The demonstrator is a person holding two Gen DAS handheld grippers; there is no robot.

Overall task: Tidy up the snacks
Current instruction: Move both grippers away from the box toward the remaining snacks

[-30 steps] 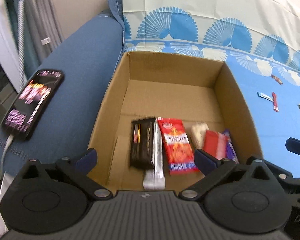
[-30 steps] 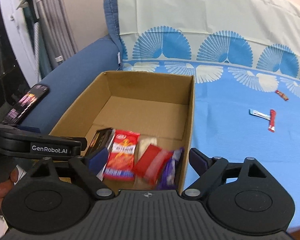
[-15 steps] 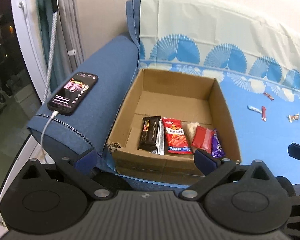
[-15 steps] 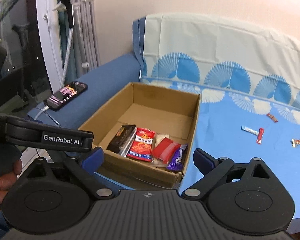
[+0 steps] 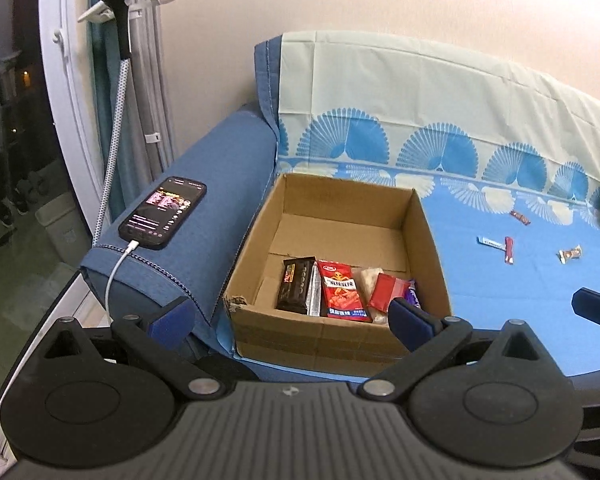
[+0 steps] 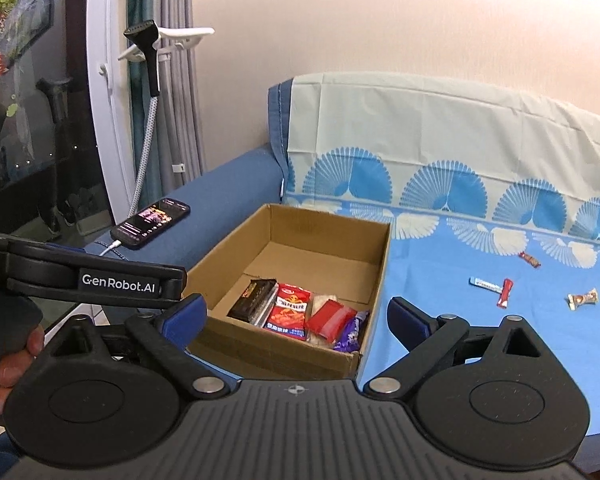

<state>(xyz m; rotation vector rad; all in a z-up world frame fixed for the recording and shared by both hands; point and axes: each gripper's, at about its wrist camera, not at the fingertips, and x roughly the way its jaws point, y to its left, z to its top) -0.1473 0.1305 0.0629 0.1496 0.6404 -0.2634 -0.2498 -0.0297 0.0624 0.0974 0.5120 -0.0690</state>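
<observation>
Snacks lie in the cardboard box, just beyond the left gripper and right gripper, both spread wide, holding nothing.

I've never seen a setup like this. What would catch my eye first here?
Probably the open cardboard box on the blue patterned sofa cover, with snack packets lined up at its near end, a red chili-snack packet brightest among them. Next, a lit phone charging on the sofa arm, left of the box. A few small candies lie scattered on the cover, right.
</observation>
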